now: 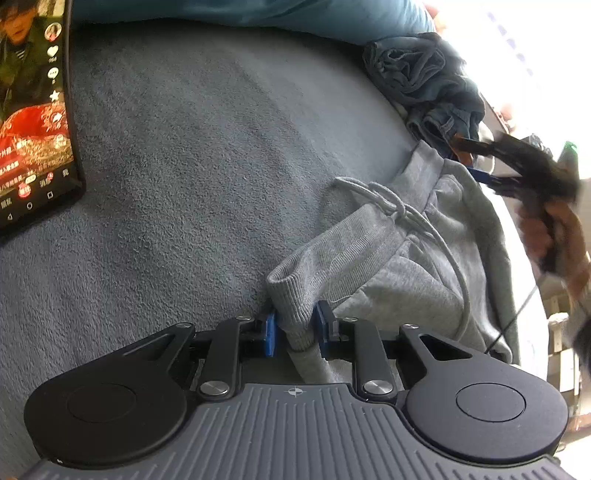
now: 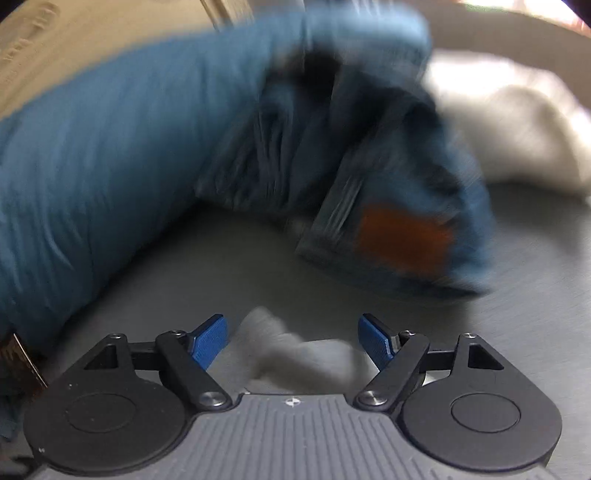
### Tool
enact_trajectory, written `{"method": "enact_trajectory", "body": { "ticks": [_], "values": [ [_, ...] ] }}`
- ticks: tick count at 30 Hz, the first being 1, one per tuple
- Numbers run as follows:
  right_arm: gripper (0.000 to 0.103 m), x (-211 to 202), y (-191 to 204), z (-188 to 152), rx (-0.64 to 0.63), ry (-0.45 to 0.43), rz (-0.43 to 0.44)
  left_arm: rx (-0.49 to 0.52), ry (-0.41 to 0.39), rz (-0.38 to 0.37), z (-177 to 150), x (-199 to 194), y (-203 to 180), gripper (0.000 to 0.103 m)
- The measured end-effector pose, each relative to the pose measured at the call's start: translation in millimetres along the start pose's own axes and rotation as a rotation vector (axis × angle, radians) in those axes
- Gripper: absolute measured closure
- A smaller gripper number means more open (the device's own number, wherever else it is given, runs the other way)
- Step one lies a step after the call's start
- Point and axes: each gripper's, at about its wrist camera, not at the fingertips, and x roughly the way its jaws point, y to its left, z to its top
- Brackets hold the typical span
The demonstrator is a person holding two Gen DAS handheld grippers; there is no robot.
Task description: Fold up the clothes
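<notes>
Here, the left gripper (image 1: 295,328) is closed narrowly on the ribbed waistband edge of the grey sweatpants (image 1: 399,266), with the fabric pinched between its two blue pads (image 1: 271,334) at the bottom centre of the left wrist view. The sweatpants lie crumpled on a grey fleece blanket (image 1: 192,155), spreading from the pinch point up and to the right, and their pale drawstring (image 1: 384,199) loops across the waistband and trails down over the cloth. Beyond the sweatpants, a bundle of blue jeans (image 1: 424,81) sits against a teal cushion (image 1: 258,14) that runs along the top of the scene. A phone (image 1: 33,110) with a lit screen rests on the blanket at the left edge, well apart from the garments. At the right edge of the same view, the right gripper (image 1: 480,162) appears blurred above the far corner of the sweatpants, carried by a hand (image 1: 554,236). In the right wrist view, which is strongly blurred, the right gripper's jaws stand wide apart, and a fold of grey cloth lies between the blue pads (image 2: 208,341) without being pressed by either. Ahead of them, the jeans show an orange-brown waistband patch (image 2: 404,240), and a cream-coloured bundle (image 2: 517,129) lies at the upper right.
</notes>
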Motion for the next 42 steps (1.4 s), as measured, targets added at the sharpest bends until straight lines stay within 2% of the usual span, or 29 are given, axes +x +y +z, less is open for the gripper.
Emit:
{"method": "enact_trajectory", "body": {
  "ticks": [2,3,4,5,6,8,9,12,14,17,18,20,22,25,26,27,33,38,42],
  "values": [
    [0.026,28,1,6,0.02,0.105,-0.013,0.014,0.002,0.003,1,0,-1,0.082],
    [0.036,36,2,6,0.002,0.145,-0.03,0.02,0.0,0.003,1,0,-2,0.082],
    [0.042,39,5,5,-0.032,0.167,-0.04,0.026,-0.003,0.002,0,0,-2,0.082],
    [0.057,40,8,4,-0.066,0.18,-0.039,0.027,-0.007,-0.001,0,0,-2,0.083],
    [0.068,36,11,2,-0.097,0.172,-0.018,0.023,-0.011,-0.008,-1,0,-1,0.083],
    [0.08,23,17,-2,-0.147,0.133,0.008,-0.003,-0.024,-0.027,0,-4,2,0.086],
    [0.081,15,19,-2,-0.152,0.095,0.031,-0.007,-0.042,-0.037,0,-8,2,0.086],
    [0.082,-11,24,-4,-0.153,-0.051,0.143,0.023,-0.09,-0.045,-1,-20,-3,0.086],
    [0.082,-14,28,-2,-0.156,-0.111,0.201,0.057,-0.101,-0.032,-3,-22,-8,0.086],
    [0.081,13,27,-3,-0.132,-0.081,0.144,-0.023,-0.11,0.036,-6,-13,0,0.086],
    [0.076,24,25,-6,-0.114,-0.057,0.113,-0.052,-0.113,0.06,-7,-10,3,0.085],
    [0.072,43,19,-13,-0.076,-0.023,0.064,-0.103,-0.105,0.055,-7,-7,7,0.085],
    [0.065,34,15,-13,-0.018,-0.065,0.076,-0.124,-0.087,0.052,-5,-7,7,0.083],
    [0.059,1,10,-12,0.059,-0.135,0.095,-0.137,-0.082,0.058,-3,-14,4,0.08],
    [0.053,-13,7,-12,0.072,-0.157,0.097,-0.14,-0.083,0.062,-3,-17,3,0.077],
    [0.052,-29,5,-12,0.086,-0.179,0.096,-0.143,-0.084,0.067,-2,-20,2,0.072],
    [0.052,-124,-26,-50,0.242,-0.294,0.128,-0.126,-0.153,0.063,-3,-45,-8,0.068],
    [0.052,-200,-42,-121,0.448,-0.393,0.138,-0.032,-0.186,0.079,-3,-55,-26,0.068],
    [0.052,-245,-42,-194,0.578,-0.426,0.084,0.054,-0.174,0.099,-7,-49,-48,0.068]
  ]
}}
